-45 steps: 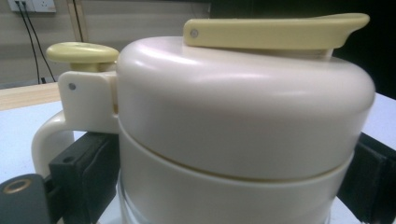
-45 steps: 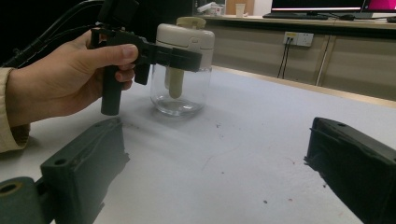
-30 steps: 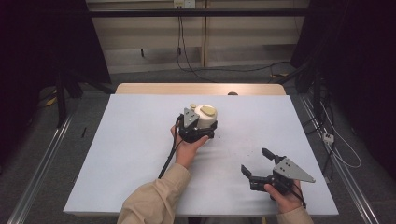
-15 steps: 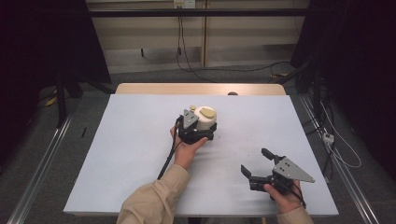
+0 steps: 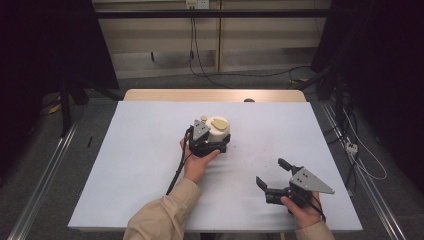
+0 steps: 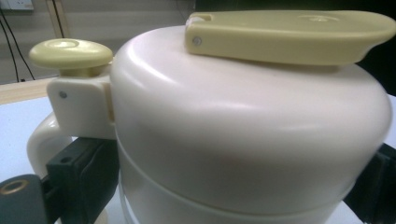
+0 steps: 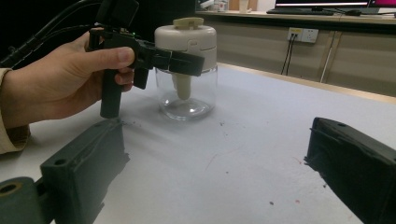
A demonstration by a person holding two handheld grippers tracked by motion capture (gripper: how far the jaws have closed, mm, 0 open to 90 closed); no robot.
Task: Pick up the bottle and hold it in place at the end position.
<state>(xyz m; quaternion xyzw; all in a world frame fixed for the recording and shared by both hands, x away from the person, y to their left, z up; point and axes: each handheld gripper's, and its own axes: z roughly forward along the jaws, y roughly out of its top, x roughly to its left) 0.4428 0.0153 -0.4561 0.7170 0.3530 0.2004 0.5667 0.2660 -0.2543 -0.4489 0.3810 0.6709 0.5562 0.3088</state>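
This looks like a lab or test room set up for recording, not a home. A plain white table (image 5: 150, 165) stands alone on grey carpet between 2 metal floor rails (image 5: 45, 180), with dark curtains (image 5: 45, 45) at both sides and loose cables (image 5: 200, 55) running along a panelled wall fitted with power sockets (image 7: 302, 33). Beyond the wall ledge, the right gripper view shows computer monitors (image 7: 322, 4).

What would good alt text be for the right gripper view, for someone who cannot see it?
A hand holds the left gripper with its fingers around a clear glass jar with a cream lid, standing on a white table. The right gripper's own two black fingers stand wide apart in the foreground, holding nothing.
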